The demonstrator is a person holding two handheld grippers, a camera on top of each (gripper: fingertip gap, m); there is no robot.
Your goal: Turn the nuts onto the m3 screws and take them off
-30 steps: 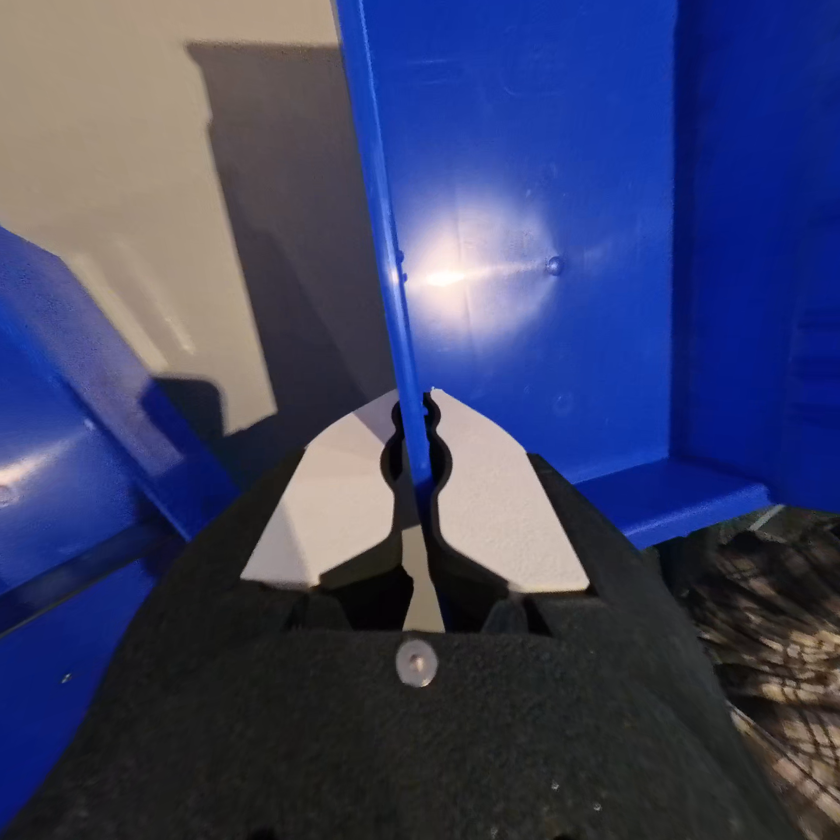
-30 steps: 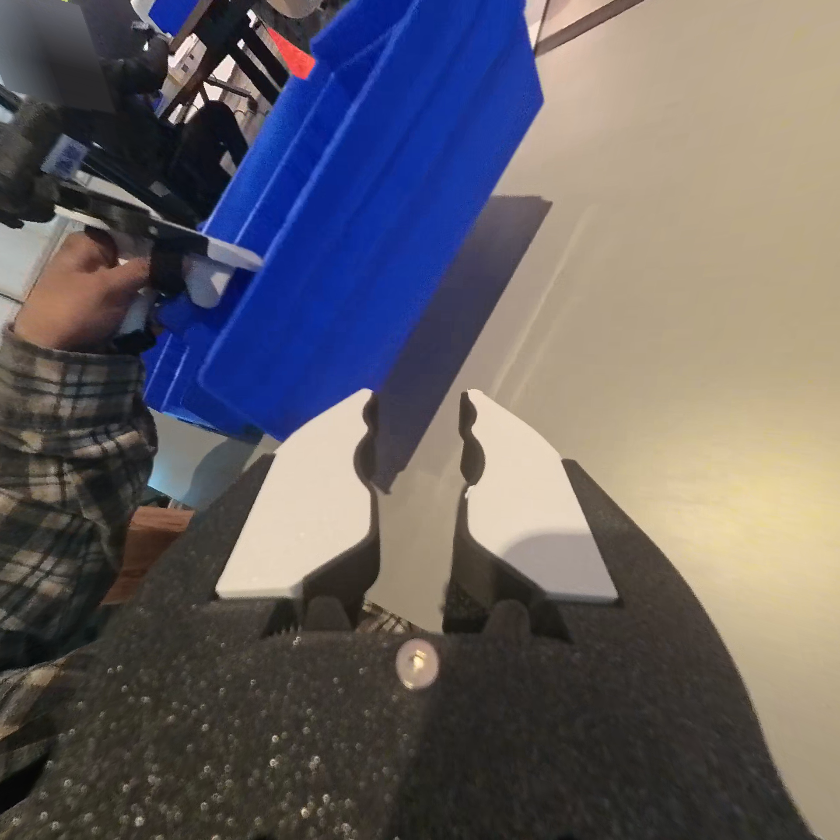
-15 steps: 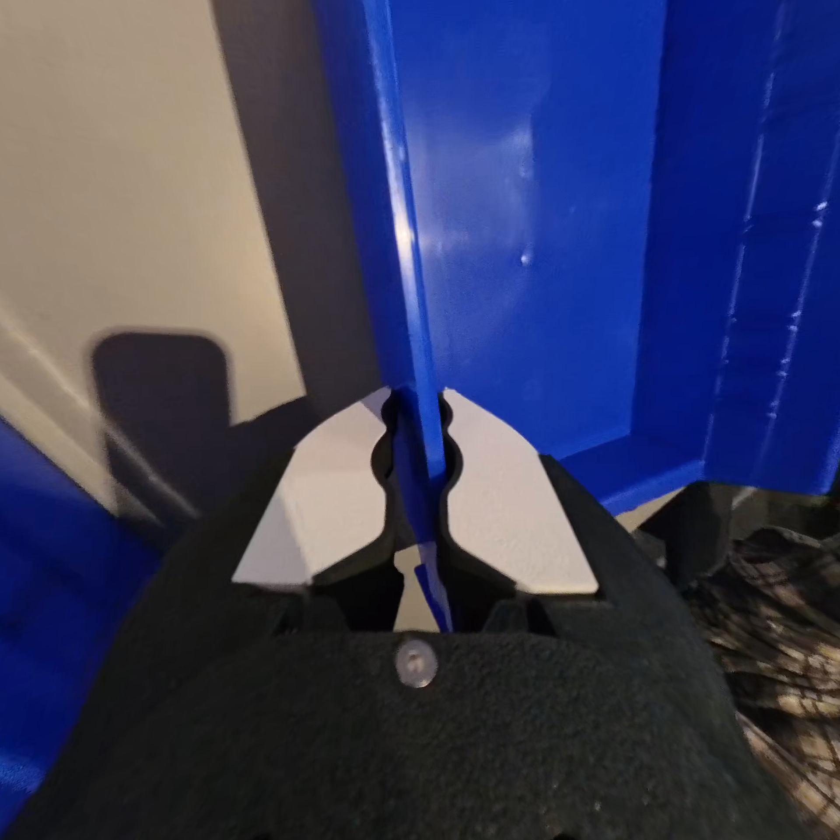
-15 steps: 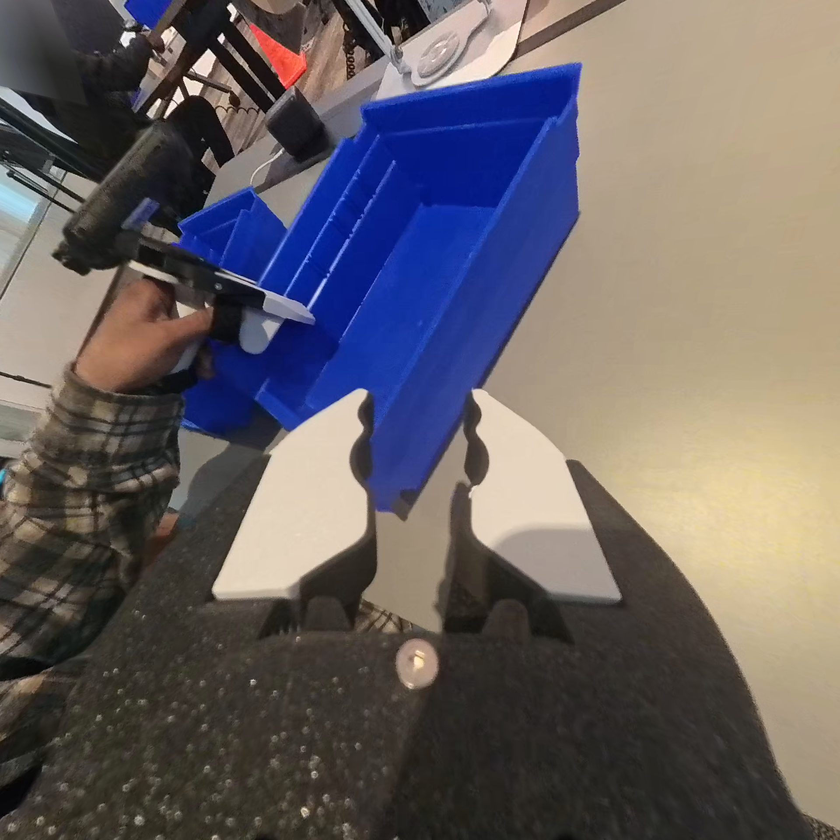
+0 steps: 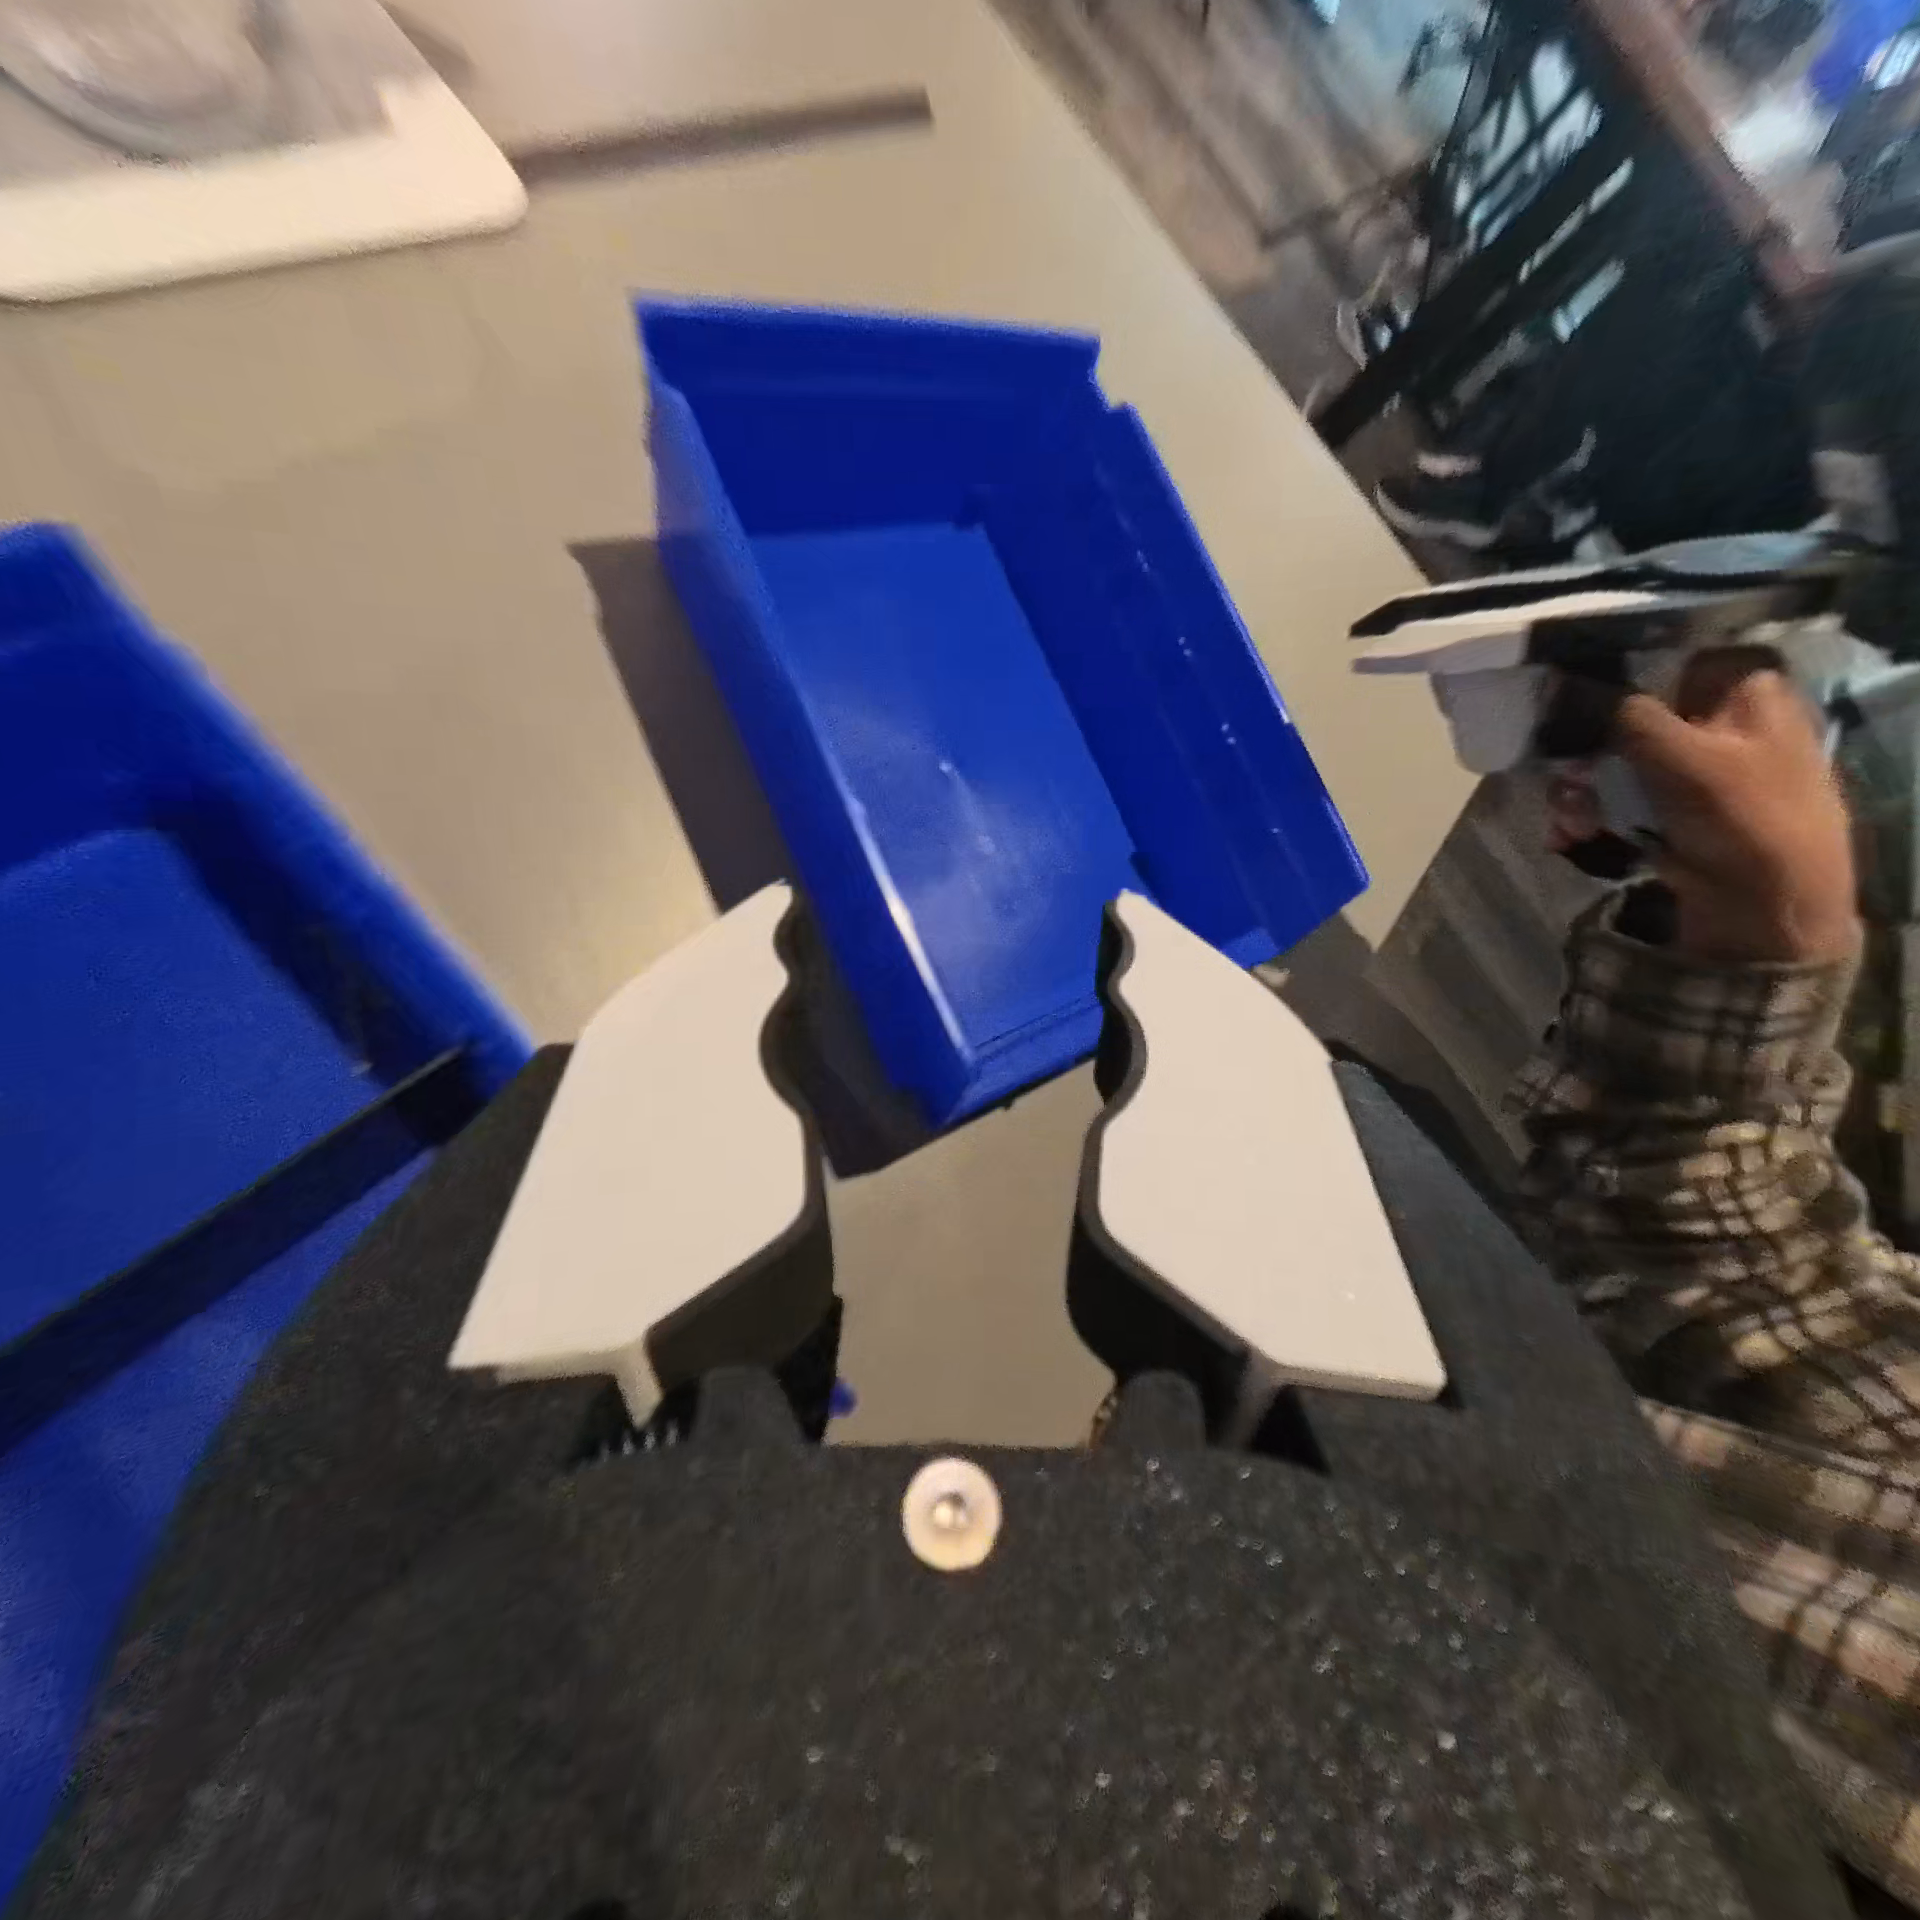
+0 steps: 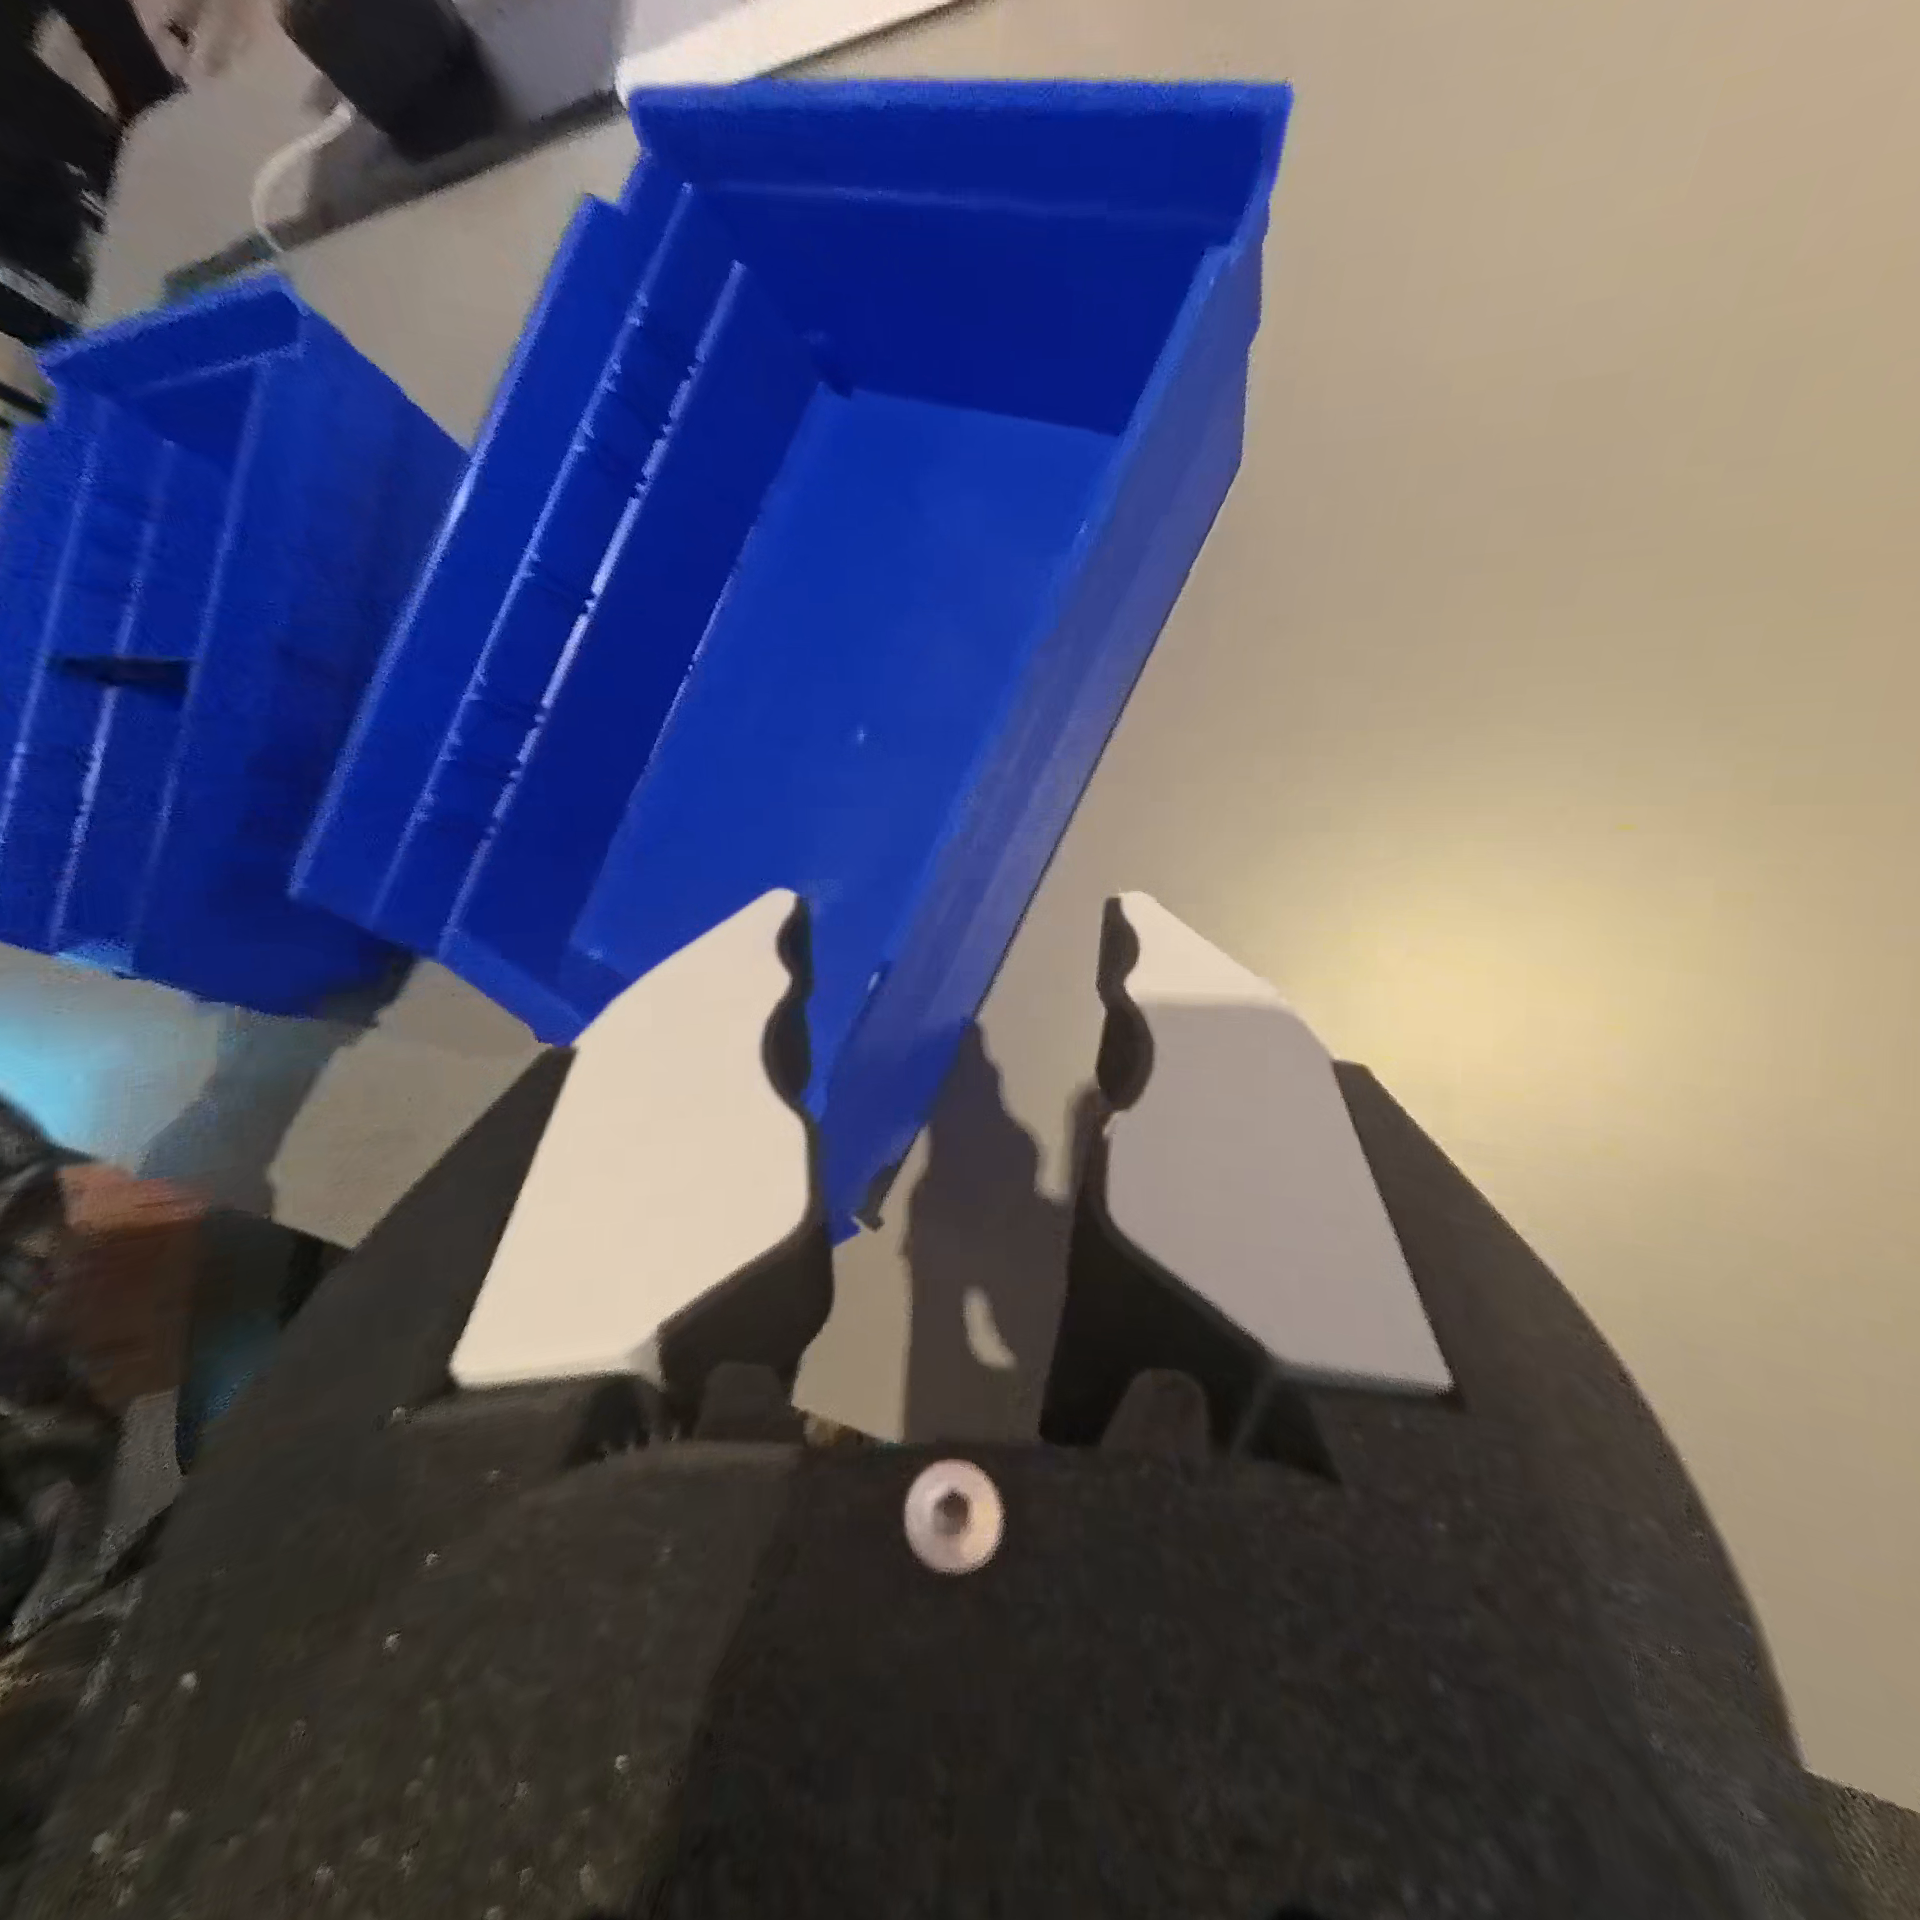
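Observation:
An empty blue bin (image 5: 1174, 623) stands on the beige table just ahead of my left gripper (image 5: 951, 914), which is open and empty, its tips on either side of the bin's near corner. The same bin shows in the right wrist view (image 6: 1184, 499). My right gripper (image 6: 954, 904) is open and empty, with the bin's near right wall between its fingers, not gripped. In the left wrist view the right gripper (image 5: 1496, 644) is held by a hand (image 5: 1756, 821) at the right. I see no nuts or screws in either view.
A second blue bin (image 5: 270, 779) stands at the left, also in the right wrist view (image 6: 156, 623). A white board (image 5: 260, 208) lies at the far left. The table's edge (image 5: 1351, 468) runs along the right, with chairs beyond. A plaid sleeve (image 5: 1714, 1091) is at the right.
My left gripper has let go of the bin's wall, opened and drawn back. The bin, held tilted before, now rests on the table. My right gripper has opened wider.

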